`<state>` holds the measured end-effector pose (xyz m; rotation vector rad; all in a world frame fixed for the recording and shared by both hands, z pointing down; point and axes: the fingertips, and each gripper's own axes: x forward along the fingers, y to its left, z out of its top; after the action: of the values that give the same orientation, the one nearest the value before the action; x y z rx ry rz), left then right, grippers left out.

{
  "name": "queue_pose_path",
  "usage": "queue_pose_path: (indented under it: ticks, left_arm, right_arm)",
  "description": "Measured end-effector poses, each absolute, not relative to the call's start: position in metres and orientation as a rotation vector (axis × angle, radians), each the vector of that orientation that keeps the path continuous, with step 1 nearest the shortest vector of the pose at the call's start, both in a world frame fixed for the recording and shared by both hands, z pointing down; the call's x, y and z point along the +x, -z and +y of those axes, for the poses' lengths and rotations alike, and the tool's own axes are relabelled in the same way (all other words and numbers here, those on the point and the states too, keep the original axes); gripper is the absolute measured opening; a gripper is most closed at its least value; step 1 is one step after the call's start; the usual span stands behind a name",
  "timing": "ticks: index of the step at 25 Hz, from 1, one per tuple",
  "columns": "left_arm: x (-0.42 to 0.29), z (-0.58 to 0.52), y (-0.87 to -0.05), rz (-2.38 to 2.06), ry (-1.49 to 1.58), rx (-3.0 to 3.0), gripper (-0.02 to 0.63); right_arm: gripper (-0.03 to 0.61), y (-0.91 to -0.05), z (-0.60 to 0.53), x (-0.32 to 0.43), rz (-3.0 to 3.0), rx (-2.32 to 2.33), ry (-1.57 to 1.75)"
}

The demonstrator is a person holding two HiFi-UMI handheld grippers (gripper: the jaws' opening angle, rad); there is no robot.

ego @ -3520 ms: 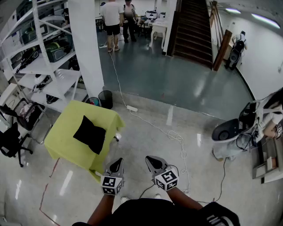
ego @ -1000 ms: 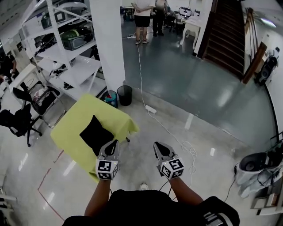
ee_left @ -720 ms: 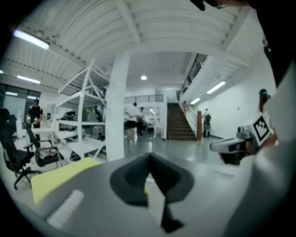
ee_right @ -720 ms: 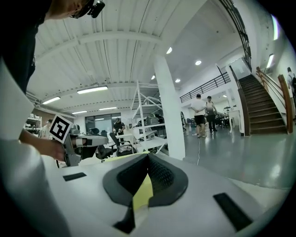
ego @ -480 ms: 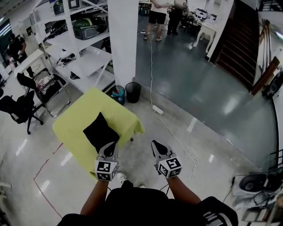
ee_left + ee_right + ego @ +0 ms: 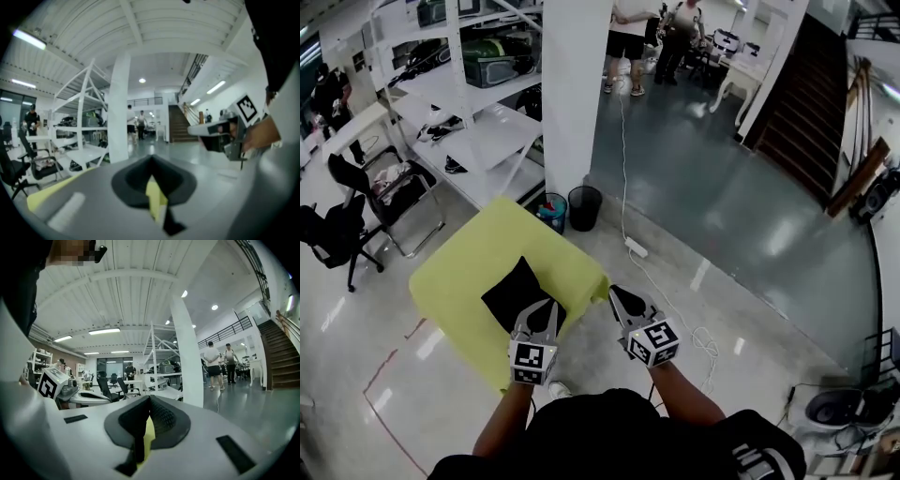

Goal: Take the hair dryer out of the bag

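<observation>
A black bag [image 6: 516, 291] lies flat on a table draped in yellow-green cloth [image 6: 473, 253] in the head view. No hair dryer shows. My left gripper [image 6: 544, 307] is shut and empty, its tip over the bag's near corner. Also shut and empty, my right gripper [image 6: 617, 294] hangs by the table's near right corner, just right of the bag. In the left gripper view the left gripper [image 6: 151, 160] has its jaws closed, with yellow cloth behind them and the right gripper [image 6: 219, 133] off to the right. The right gripper [image 6: 148, 400] in its own view is closed too.
A white pillar [image 6: 574, 94] and white shelving [image 6: 459, 103] stand behind the table. A black bin [image 6: 584, 206] sits at the pillar's foot. Chairs [image 6: 389, 192] stand to the left. A power strip and cable [image 6: 636, 248] run across the floor at the right. People [image 6: 630, 37] stand far off.
The table and bag have drawn closer. Both shut grippers have moved forward, from short of the table to its near edge, the left one now over the bag's corner.
</observation>
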<state>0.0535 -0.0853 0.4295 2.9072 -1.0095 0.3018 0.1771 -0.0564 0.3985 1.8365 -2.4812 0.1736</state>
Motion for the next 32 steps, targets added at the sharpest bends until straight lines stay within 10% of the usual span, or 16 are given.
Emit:
queue_pose_path:
  ticks: [32]
  left_arm:
    - [-0.015, -0.115, -0.566, -1.209, -0.647, 2.614, 0.006]
  right_arm:
    - [0.008, -0.516, -0.146, 0.07, -2.667, 1.232, -0.406]
